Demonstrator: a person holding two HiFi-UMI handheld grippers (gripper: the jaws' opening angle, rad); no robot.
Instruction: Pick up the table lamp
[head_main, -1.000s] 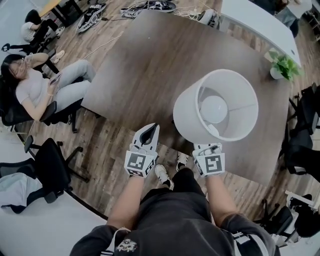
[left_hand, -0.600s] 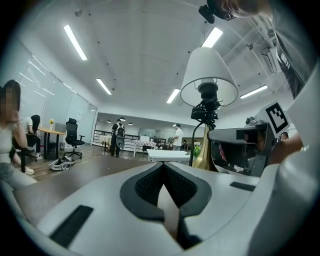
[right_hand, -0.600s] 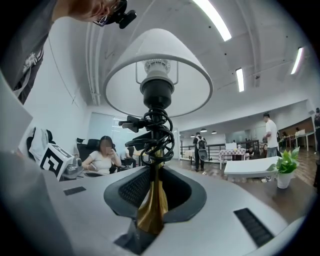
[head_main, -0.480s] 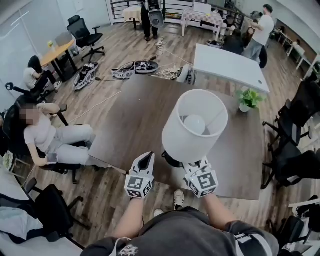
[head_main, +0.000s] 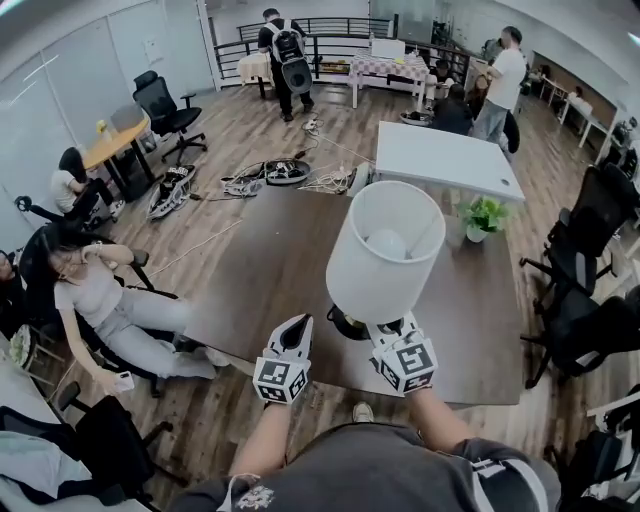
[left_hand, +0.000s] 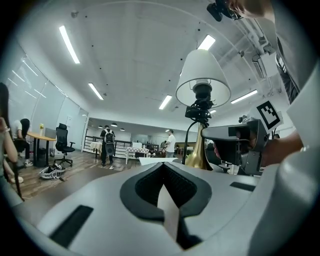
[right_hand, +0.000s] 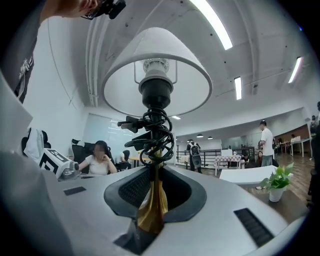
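The table lamp has a white shade (head_main: 385, 250), a brass stem (right_hand: 151, 205) and a black cord coiled under the bulb socket (right_hand: 152, 132). My right gripper (head_main: 386, 330) is shut on the brass stem low down, and the lamp stands upright in it above the near edge of the dark wooden table (head_main: 270, 270). The lamp's dark base (head_main: 347, 322) shows just under the shade. My left gripper (head_main: 297, 326) hovers to the lamp's left with its jaws together and nothing in them. In the left gripper view the lamp (left_hand: 202, 75) rises beside the right gripper (left_hand: 235, 145).
A small potted plant (head_main: 483, 215) stands at the dark table's far right corner. A white table (head_main: 440, 160) lies beyond it. A person sits in a chair at the left (head_main: 100, 295). Black office chairs (head_main: 590, 260) crowd the right side. Cables and shoes (head_main: 270, 175) litter the floor.
Both grippers have risen, the right one carrying the lamp up off the table. The head view has tipped up, so more of the room shows.
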